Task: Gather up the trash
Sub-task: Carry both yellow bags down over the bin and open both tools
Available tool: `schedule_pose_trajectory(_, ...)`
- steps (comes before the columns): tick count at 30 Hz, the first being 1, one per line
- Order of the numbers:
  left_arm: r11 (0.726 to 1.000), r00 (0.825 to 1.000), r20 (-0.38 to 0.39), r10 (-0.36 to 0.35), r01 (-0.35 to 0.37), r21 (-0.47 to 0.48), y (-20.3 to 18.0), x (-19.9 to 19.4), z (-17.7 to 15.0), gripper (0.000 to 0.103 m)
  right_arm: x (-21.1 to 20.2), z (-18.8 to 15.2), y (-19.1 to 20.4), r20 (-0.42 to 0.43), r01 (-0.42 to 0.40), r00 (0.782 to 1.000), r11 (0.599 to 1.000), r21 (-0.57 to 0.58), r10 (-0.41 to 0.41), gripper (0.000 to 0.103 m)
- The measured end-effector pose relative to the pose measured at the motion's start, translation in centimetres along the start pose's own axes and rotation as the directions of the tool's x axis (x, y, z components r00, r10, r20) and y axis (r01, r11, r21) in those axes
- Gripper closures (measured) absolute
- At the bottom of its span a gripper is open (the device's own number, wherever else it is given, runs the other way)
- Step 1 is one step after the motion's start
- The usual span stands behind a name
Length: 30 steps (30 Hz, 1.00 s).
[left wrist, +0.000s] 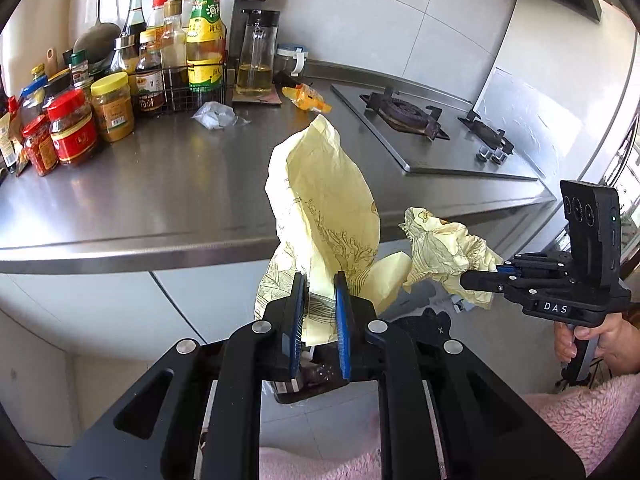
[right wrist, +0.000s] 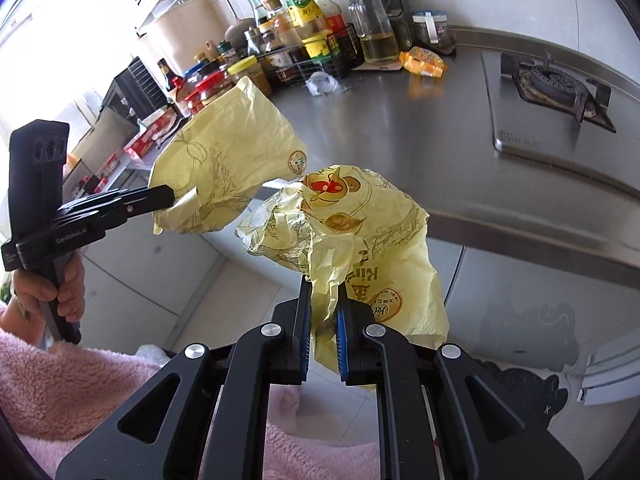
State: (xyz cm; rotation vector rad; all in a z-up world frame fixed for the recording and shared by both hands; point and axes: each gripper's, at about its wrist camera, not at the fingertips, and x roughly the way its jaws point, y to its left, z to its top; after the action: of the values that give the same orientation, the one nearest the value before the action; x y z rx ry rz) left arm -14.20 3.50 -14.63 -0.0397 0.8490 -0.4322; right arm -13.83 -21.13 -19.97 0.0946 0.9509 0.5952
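Each hand-held gripper is clamped on crinkly pale-yellow printed paper: left one (left wrist: 320, 304) on a smoother wrapper (left wrist: 324, 204), right one (right wrist: 323, 320) on a crumpled wrapper (right wrist: 360, 240), both held off the near edge of the shiny steel tabletop (left wrist: 160, 184).

wrapper (left wrist: 324, 216) base hidden between jaws

two yellow wrappers (left wrist: 324, 208) (left wrist: 448, 256), two tongs (left wrist: 320, 292) (left wrist: 496, 270), two burners (left wrist: 404, 114) (left wrist: 486, 134)
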Motion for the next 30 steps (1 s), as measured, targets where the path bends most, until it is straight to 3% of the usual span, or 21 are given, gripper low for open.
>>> schedule_pose_trajectory(8, 0.999, 0.99, -0.143, -0.014, 0.007, -0.048, 1.2, 4.7, -4.4, 0.09, 6.9, -3.6, -2.0, -0.162, 0.028, 0.987, 0.997, 0.072, -0.016, 0.091)
schedule_pose_trajectory(14, 0.997, 0.964, -0.267, -0.009, -0.011, -0.075, 2.6, 11.5, -7.5, 0.09, 13.4, -6.4, -4.1, -0.265, 0.07, 0.964, 0.992, 0.104, -0.04, 0.091)
schedule_pose_trajectory(21, 0.988, 0.926, -0.377, -0.016, -0.043, -0.149, 4.1, 20.5, -11.2, 0.09, 19.5, -9.5, -6.7, -0.317, 0.137, 0.944, 0.981, 0.137, -0.088, 0.091)
schedule_pose_trajectory(30, 0.97, 0.889, -0.458, -0.022, -0.091, -0.224, 5.3, 28.8, -15.1, 0.09, 26.3, -12.6, -9.5, -0.349, 0.187, 0.931, 0.963, 0.195, -0.11, 0.091)
